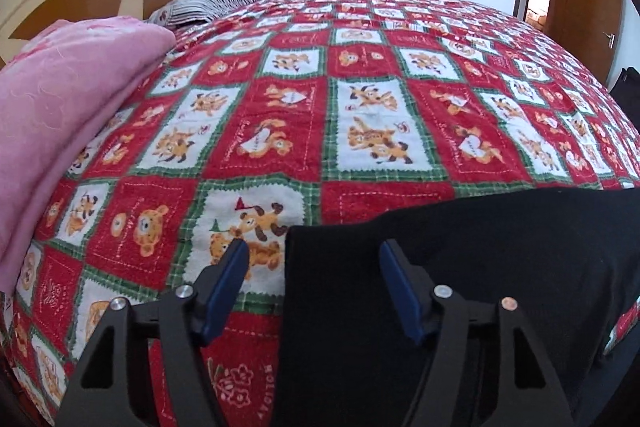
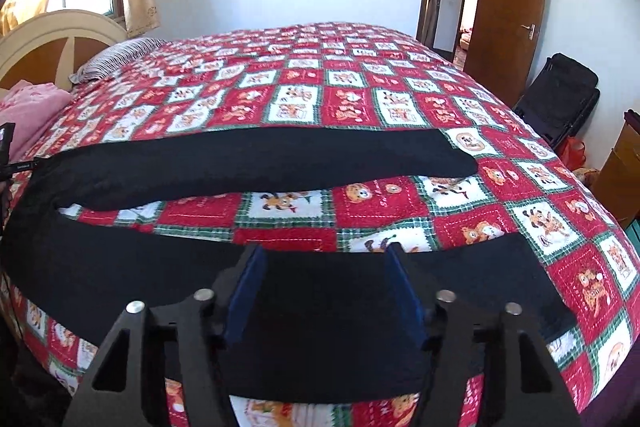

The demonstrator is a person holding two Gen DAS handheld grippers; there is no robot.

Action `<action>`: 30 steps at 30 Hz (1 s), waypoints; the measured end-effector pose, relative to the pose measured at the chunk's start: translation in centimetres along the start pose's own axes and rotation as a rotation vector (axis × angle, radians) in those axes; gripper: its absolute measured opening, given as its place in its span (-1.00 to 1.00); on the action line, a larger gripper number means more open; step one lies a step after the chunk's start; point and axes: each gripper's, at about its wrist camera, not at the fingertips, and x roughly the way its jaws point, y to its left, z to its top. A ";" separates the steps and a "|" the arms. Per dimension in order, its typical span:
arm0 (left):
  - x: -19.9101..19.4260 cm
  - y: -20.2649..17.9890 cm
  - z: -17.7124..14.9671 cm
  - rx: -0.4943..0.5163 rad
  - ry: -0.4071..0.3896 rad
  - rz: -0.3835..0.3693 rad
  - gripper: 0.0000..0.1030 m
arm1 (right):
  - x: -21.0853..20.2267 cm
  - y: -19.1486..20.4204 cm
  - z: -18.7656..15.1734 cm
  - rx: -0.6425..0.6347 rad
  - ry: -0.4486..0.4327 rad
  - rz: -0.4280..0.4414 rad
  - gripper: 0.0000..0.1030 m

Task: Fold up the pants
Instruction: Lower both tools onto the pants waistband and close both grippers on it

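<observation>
Pants [image 2: 240, 163]: soft, limp black cloth on the bed [image 2: 360, 99]; pinch edges. Left hand-held gripper [image 1: 310, 259] and right hand-held gripper [image 2: 324, 259] gape, gripping nothing.

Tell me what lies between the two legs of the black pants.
Only bare red patchwork bedspread lies between the far leg and near leg, shown in the right wrist view.
</observation>
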 end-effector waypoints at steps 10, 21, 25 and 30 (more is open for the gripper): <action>1.9 0.4 0.2 -0.032 0.051 -0.077 0.23 | 4.7 -8.8 4.3 0.198 0.057 -0.016 0.10; 1.9 0.5 0.5 0.002 0.061 -0.080 0.24 | 11.7 -17.1 10.0 0.324 0.093 -0.010 0.11; 1.9 0.5 0.4 -0.001 0.048 -0.096 0.22 | 15.5 -18.6 11.6 0.326 0.129 -0.002 0.21; 2.0 0.3 0.9 0.006 0.047 -0.089 0.22 | 19.6 -18.6 13.1 0.274 0.178 0.006 0.24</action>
